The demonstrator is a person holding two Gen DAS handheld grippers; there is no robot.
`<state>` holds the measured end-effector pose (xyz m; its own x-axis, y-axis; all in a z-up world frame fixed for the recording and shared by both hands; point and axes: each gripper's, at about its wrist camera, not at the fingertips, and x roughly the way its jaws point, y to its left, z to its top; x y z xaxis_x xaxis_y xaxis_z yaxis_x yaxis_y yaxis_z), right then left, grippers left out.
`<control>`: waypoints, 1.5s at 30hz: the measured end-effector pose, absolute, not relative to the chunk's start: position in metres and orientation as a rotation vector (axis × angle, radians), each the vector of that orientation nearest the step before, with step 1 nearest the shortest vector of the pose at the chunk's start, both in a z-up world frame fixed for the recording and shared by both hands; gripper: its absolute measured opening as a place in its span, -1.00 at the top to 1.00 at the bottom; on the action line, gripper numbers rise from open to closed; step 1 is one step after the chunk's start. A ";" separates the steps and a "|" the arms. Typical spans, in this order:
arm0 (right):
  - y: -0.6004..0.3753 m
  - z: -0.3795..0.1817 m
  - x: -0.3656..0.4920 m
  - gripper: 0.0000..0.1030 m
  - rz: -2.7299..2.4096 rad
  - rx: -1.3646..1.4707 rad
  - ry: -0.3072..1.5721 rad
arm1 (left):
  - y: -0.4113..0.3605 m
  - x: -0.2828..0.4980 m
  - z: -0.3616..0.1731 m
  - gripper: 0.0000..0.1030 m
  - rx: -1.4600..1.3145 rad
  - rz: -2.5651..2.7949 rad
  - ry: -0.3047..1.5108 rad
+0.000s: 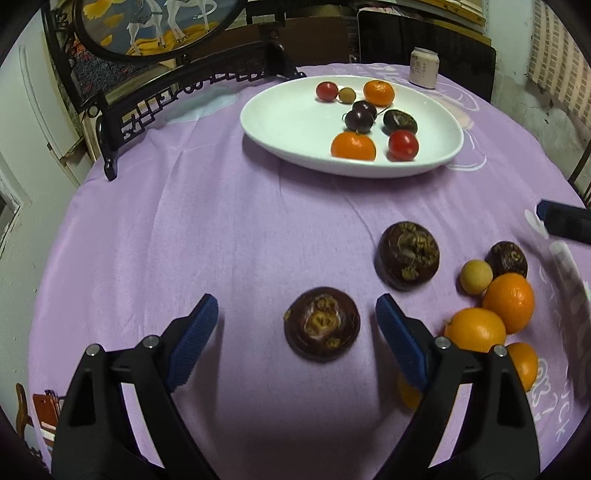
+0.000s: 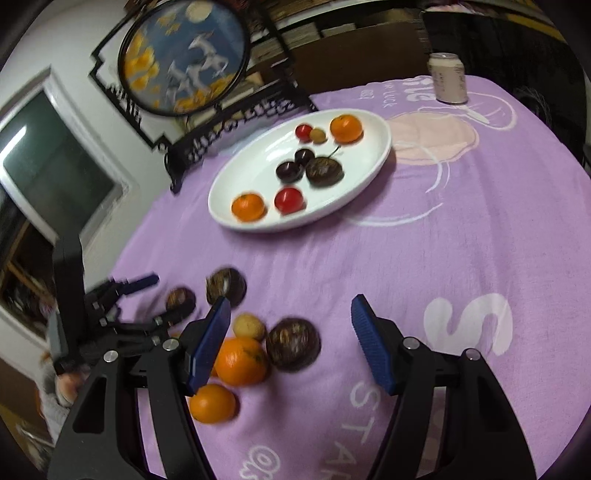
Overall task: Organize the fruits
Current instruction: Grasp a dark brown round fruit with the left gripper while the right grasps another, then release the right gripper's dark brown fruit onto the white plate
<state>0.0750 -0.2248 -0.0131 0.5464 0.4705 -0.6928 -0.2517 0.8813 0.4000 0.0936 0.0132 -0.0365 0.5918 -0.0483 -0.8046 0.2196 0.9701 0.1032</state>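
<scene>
My left gripper (image 1: pixel 297 317) is open, low over the purple cloth, with a dark brown water chestnut (image 1: pixel 322 324) lying between its fingers, untouched. A second chestnut (image 1: pixel 408 256) lies beyond it to the right. A third chestnut (image 1: pixel 506 258), a small tan fruit (image 1: pixel 476 276) and several oranges (image 1: pixel 509 302) cluster at the right. The white oval plate (image 1: pixel 280 122) at the back holds oranges, red tomatoes, dark plums and a chestnut. My right gripper (image 2: pixel 290 317) is open and empty above a chestnut (image 2: pixel 293 344) and an orange (image 2: pixel 241 361). The left gripper (image 2: pixel 147 295) shows at the left of the right wrist view.
A pale drink can (image 1: pixel 423 68) stands behind the plate. A dark carved wooden stand with a round painted screen (image 1: pixel 155 26) stands at the table's back left. The purple cloth (image 1: pixel 221 221) covers the round table.
</scene>
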 end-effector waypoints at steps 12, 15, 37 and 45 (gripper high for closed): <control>-0.192 -0.047 0.048 -0.11 0.383 -0.149 0.889 | 0.024 0.101 -0.041 -0.73 0.132 -0.132 0.955; -0.183 -0.050 0.050 0.04 0.379 -0.199 0.854 | 0.024 0.102 -0.042 -0.73 0.127 -0.128 0.958; -0.205 -0.047 0.068 0.21 0.346 -0.047 0.853 | 0.030 0.093 -0.031 0.21 0.095 -0.137 0.890; -0.245 -0.006 0.076 0.21 0.326 0.198 0.728 | 0.040 0.116 0.015 0.21 -0.021 -0.161 0.804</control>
